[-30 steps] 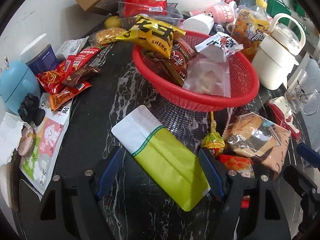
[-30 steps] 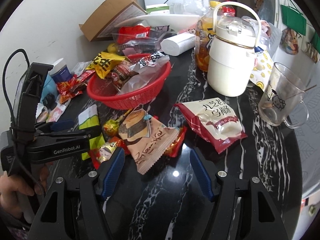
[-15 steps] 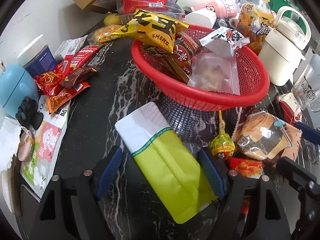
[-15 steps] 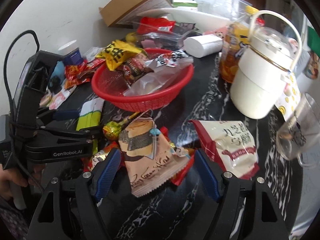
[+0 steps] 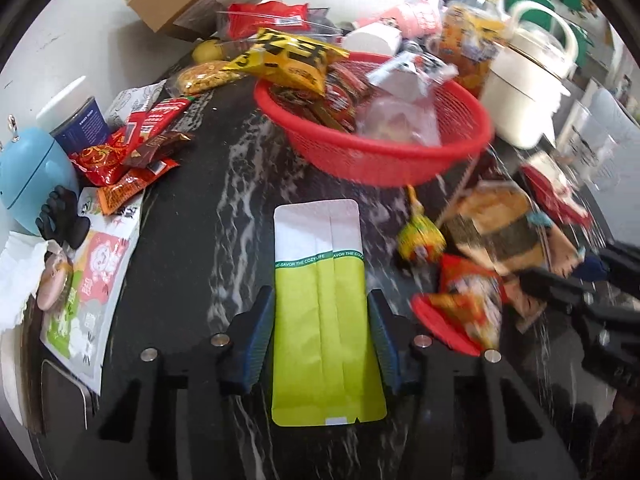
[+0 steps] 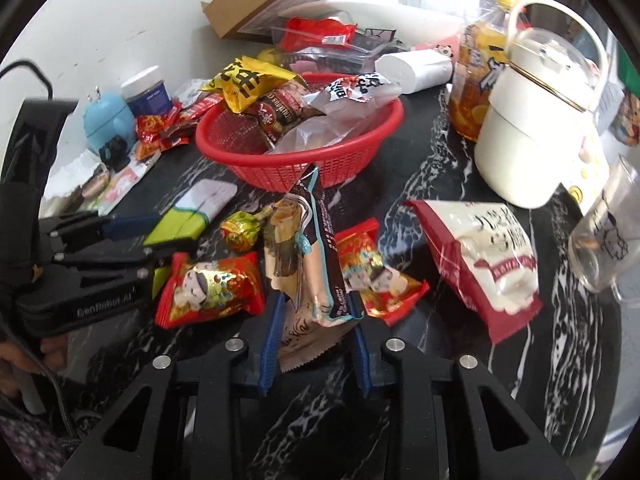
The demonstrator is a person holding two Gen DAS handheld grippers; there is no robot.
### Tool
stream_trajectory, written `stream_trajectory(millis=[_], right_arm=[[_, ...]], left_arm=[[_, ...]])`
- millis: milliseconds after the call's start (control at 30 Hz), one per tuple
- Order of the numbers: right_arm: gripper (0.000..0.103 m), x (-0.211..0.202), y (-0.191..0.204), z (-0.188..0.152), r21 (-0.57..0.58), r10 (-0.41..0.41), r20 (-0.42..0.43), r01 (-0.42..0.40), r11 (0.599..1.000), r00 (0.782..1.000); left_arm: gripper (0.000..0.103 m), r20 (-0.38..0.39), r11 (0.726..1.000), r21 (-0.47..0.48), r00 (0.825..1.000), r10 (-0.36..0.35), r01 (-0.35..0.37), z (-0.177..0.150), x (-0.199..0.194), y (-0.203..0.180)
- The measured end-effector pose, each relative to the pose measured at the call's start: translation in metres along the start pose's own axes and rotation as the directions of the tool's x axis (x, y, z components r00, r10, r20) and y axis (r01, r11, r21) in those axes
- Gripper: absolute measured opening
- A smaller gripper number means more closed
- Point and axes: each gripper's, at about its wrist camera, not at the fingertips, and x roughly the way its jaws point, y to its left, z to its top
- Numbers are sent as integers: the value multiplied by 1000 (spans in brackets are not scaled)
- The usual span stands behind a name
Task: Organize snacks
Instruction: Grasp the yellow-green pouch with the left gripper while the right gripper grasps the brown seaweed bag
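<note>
Closing on both sides: left claw [image 5: 320, 336] pads pinch the green-white pouch [image 5: 322, 292] flat on the black marble bench [image 5: 208, 208], right claw [image 6: 316, 344] clamps the tan snack bag [image 6: 304, 248] before the red basket [image 6: 344, 168].

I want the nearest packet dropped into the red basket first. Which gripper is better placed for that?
Probably right. The right gripper is closing on the brown packet, whose far end almost reaches the red basket. The left gripper is closing around the green-and-white pouch, which lies farther back.
</note>
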Motion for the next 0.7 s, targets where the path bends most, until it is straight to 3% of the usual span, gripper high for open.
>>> stream_trajectory(millis=[433,700], right_arm=[[25,-30,-8,-39,156,41,8,-42,987,999],[25,-51,-15,-76,286,88,0,-85,954,996]], left_arm=[[46,-38,993,75,995,-93,96,-46,-33,-23],[46,-49,984,128,991,-122,127,-59,-43,-36]])
